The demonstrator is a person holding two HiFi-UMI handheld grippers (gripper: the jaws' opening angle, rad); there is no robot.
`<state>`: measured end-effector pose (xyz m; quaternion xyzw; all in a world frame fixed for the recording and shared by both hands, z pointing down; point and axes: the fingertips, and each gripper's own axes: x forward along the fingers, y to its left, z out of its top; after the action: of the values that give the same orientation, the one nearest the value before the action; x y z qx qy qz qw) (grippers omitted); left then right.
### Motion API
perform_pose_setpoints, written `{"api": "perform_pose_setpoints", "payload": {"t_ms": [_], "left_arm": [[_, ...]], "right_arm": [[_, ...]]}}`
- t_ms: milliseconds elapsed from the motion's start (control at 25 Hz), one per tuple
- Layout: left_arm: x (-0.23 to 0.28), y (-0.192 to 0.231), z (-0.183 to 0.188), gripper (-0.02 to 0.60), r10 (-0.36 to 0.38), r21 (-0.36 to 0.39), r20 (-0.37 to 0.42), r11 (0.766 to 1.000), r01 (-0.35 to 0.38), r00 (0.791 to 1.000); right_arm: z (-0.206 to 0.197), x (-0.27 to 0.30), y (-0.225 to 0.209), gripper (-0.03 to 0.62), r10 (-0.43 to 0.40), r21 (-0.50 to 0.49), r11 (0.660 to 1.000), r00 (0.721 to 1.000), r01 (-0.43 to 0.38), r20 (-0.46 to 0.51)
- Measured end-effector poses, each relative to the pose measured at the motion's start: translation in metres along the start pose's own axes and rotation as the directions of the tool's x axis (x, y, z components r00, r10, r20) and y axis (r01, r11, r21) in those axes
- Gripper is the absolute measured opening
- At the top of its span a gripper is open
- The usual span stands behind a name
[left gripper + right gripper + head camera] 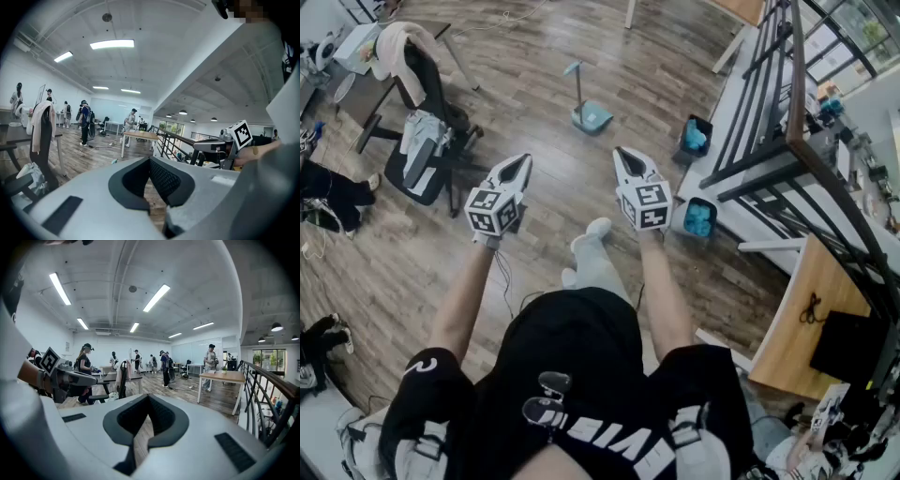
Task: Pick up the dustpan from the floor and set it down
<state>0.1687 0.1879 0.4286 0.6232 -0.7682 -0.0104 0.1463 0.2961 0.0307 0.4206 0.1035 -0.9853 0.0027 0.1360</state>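
The dustpan (pixel 592 116) is being left standing on the floor (pixel 525 56), well ahead of both hand-held grippers and touched by neither. Its pan is lying flat on the boards, while its handle (pixel 577 89) is being carried upright, so the long axis is running up from the floor and not along it. In the head view the dustpan is being shown between the lines of the two grippers, somewhat toward the right one's side; the right hand-held gripper (pixel 622 152) is being judged the nearer, though not by much. The left hand-held gripper (pixel 523 161) is being held out beside it, both pointing forward and a little downward, well above the floor.

Both are being kept clenched: in each gripper view the jaws are being pressed together with nothing between them, only floor and room beyond. A grasp is being judged to call for a reach forward and down toward the handle, with the jaws being parted first
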Motion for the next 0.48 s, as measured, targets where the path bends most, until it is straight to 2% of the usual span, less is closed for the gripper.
{"api": "perform_pose_setpoints", "payload": {"t_ms": [160,480], "left_arm": [[-0.006,-0.001,-0.003,-0.003,0.007,0.003,0.003,1.000,-0.007,1.000],[-0.001,0.009,-0.004,-0.003,0.011,0.015,-0.005,1.000,-0.011,1.000]], "right_arm": [[-0.001,-0.005,0.010,-0.005,0.018,0.009,1.000,1.000,-0.018,-0.001],[-0.009,0.008,0.003,-0.005,-0.001,0.027,1.000,1.000,0.000,0.016]]}}
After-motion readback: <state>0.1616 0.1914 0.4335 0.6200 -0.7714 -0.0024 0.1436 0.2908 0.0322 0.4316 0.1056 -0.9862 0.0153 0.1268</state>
